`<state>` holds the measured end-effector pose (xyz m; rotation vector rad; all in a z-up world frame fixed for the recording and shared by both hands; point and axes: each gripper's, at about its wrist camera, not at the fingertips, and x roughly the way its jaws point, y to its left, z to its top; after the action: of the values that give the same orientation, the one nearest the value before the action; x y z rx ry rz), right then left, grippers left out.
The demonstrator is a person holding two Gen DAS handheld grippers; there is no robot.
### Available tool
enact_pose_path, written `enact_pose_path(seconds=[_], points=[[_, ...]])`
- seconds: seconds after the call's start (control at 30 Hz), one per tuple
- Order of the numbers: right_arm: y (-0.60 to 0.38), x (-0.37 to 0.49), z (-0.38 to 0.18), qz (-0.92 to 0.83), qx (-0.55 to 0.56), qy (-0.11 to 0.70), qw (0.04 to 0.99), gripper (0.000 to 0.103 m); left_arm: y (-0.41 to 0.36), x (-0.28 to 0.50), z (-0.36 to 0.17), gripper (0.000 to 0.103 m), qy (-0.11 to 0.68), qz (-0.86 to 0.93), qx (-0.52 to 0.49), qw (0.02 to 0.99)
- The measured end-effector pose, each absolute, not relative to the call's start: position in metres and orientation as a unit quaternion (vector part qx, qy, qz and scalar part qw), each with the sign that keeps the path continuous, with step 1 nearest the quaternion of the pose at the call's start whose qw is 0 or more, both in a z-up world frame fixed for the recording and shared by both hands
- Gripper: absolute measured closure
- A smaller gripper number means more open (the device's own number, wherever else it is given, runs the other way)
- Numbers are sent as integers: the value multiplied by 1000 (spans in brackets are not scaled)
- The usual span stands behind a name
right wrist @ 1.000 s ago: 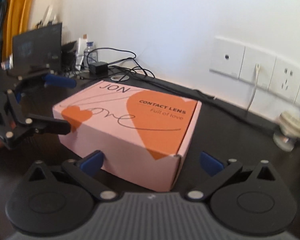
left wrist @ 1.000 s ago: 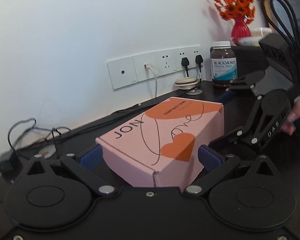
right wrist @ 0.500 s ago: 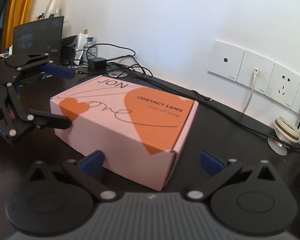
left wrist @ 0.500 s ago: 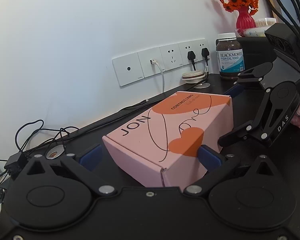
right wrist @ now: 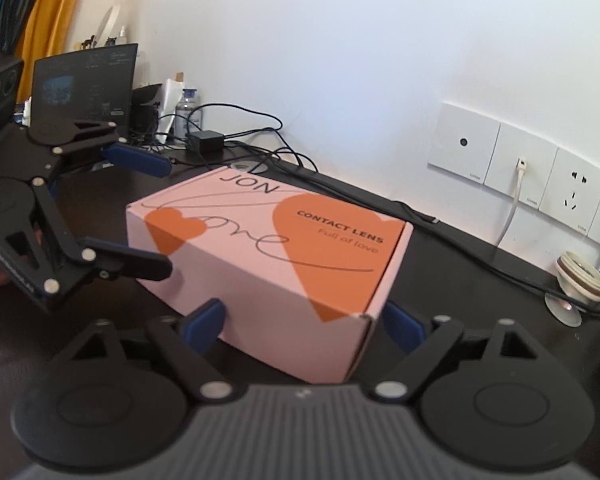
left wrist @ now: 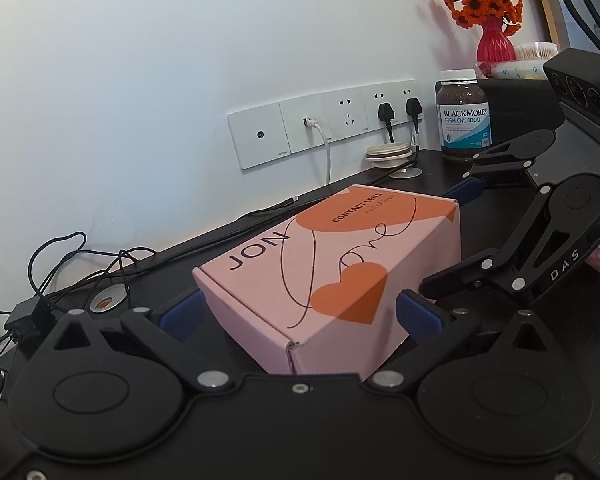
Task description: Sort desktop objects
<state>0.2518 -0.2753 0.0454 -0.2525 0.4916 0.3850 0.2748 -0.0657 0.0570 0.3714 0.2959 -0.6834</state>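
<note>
I judged the sorting barely begun: the pink box (left wrist: 332,276) sat closed on the dark desk (right wrist: 460,280), near the middle and clear of the wall, and nothing around it looked put away yet. My left gripper (left wrist: 300,312) straddled one end of the box with its blue pads (left wrist: 418,316) close beside the cardboard; whether they pressed on it or only flanked it I could not tell. My right gripper (right wrist: 304,320) straddled the other end, and its jaws had just been closing in with the box between them; its left pad (right wrist: 204,320) lay against the side wall, while the right one stood just beside the corner, so I would not call it a firm hold. To my mind the lift and the carrying of the box to its place were all still to do, as was everything else on the desk. The lid read "JON", "CONTACT LENS" and "Full of love", with a looping "love" in script across orange hearts. By the wall sockets (left wrist: 324,124) stood a brown bottle (left wrist: 463,116) labelled "BLACKMORES FISH OIL 1000". The other gripper's arm showed "DAS" in the left view. A red vase (left wrist: 495,42) of orange flowers stood behind the bottle.
</note>
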Motion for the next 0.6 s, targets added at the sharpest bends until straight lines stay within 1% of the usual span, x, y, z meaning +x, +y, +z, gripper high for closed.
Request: enact_pose_path(seconds=[0.27, 0.43, 0.57, 0.6], points=[[-275, 250, 43, 186, -149, 237, 942, 16, -61, 279, 59, 0, 148, -326, 164, 919], [-283, 256, 42, 171, -136, 256, 942, 8, -57, 285, 60, 0, 159, -324, 146, 921], [-286, 257, 41, 168, -130, 260, 942, 5, -57, 285, 60, 0, 158, -324, 147, 921], [-286, 257, 41, 169, -130, 262, 941, 1, -57, 285, 60, 0, 157, -324, 147, 921]])
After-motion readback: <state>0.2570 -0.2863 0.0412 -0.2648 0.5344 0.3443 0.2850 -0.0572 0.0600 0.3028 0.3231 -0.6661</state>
